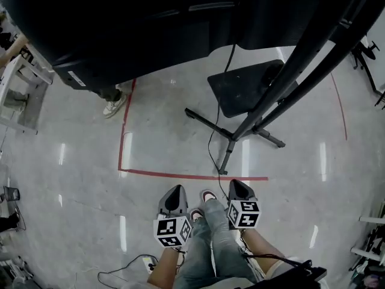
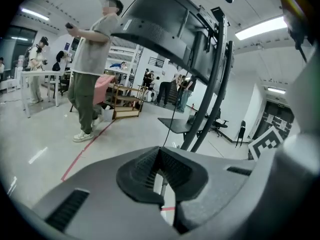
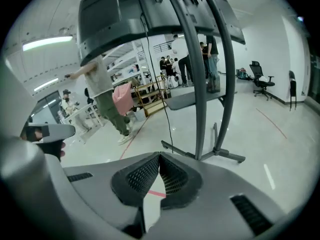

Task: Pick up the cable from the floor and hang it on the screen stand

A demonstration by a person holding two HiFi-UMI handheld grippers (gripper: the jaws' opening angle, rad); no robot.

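A thin black cable [image 1: 210,143] hangs from the back of the dark screen [image 1: 150,23], reaches the floor by the stand's legs and runs toward my feet. The screen stand [image 1: 231,138] rises on two dark slanted poles. My left gripper [image 1: 174,191] and right gripper [image 1: 237,185] are held low in front of my knees, both shut and empty, a short way from the cable. The left gripper view shows the cable [image 2: 172,119] beside the stand [image 2: 215,84], beyond the shut tips [image 2: 160,151]. The right gripper view shows the cable [image 3: 162,104] left of the stand pole [image 3: 200,84].
A person [image 2: 90,69] stands left of the screen, one shoe [image 1: 113,106] at the red floor tape [image 1: 192,176]. A black base plate [image 1: 246,86] lies under the stand. A power strip with a cord [image 1: 147,264] lies near my left leg. A white table [image 1: 24,83] stands at far left.
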